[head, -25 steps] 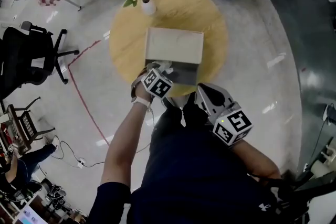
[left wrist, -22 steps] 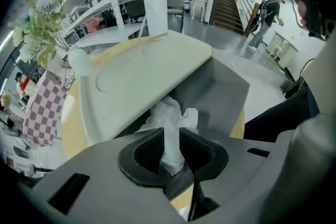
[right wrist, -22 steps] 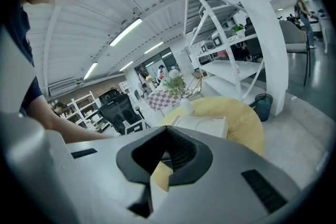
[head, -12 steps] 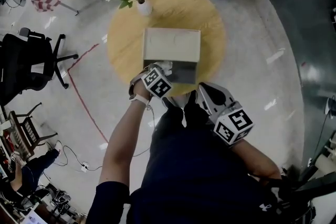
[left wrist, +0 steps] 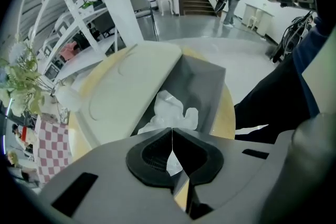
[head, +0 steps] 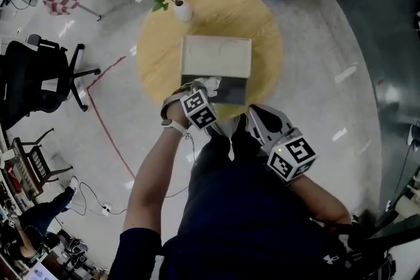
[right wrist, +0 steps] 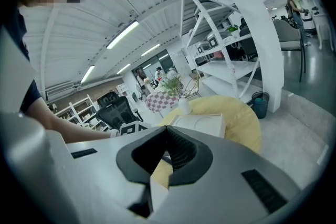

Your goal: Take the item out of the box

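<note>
Left gripper (head: 206, 87) sits at the near-left edge of the open box (head: 216, 57). Its jaws are closing down to meet: in the left gripper view the tips are together (left wrist: 171, 136), with a thin fold of the white crinkled item (left wrist: 170, 109) pinched between them.

The item is not out yet. It bunches against the grey inner wall, lower part inside the box. You took it at the top, probably because that is the only part standing clear of the wall.

The lid lies flat toward the far side, which keeps the opening on your side.

Right gripper (head: 254, 115) is held back near your body, off the table (head: 262, 23). Its jaws are together on nothing, judged to be on standby.

Count:
- boxes: 1
- items visible in it: 1
- grippers: 2
- tables: 1, round, yellow
- vase of flowers (head: 183, 8): 1, at the far-left rim, well apart from the box
</note>
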`<state>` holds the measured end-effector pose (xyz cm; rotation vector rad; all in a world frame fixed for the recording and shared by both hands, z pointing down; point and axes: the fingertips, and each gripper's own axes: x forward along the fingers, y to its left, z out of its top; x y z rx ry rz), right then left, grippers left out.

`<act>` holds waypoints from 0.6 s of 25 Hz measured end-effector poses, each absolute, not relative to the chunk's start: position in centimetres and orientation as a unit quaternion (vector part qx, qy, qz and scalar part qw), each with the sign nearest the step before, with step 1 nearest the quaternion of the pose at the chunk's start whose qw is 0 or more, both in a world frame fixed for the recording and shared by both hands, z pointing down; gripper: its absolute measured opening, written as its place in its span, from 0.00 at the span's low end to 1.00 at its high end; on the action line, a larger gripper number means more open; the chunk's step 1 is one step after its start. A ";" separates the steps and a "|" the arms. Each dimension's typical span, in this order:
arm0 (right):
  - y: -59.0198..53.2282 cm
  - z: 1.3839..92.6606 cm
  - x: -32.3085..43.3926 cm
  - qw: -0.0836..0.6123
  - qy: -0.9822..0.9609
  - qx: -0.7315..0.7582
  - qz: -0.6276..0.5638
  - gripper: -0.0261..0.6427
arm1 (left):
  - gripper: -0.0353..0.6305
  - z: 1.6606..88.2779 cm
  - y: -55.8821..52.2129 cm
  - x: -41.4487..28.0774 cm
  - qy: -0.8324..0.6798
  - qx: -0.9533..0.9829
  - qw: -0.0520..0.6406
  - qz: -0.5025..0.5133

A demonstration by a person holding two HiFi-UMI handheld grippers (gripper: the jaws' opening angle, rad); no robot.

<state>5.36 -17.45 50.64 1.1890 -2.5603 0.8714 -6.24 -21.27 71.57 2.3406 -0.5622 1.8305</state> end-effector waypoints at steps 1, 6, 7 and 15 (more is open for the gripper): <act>-17.4 50.6 5.3 0.093 -0.863 0.400 0.293 0.06 | 0.08 71.5 -21.2 -6.2 -0.184 0.773 0.057 0.604; -17.0 50.5 5.2 0.092 -0.865 0.397 0.293 0.06 | 0.08 71.1 -20.5 -6.4 -0.177 0.775 0.047 0.605; -17.0 50.5 5.2 0.092 -0.866 0.396 0.292 0.06 | 0.08 71.0 -20.5 -6.4 -0.178 0.776 0.047 0.604; -16.8 49.9 4.7 0.088 -0.872 0.390 0.282 0.06 | 0.08 68.7 -20.8 -7.1 -0.229 0.782 0.054 0.577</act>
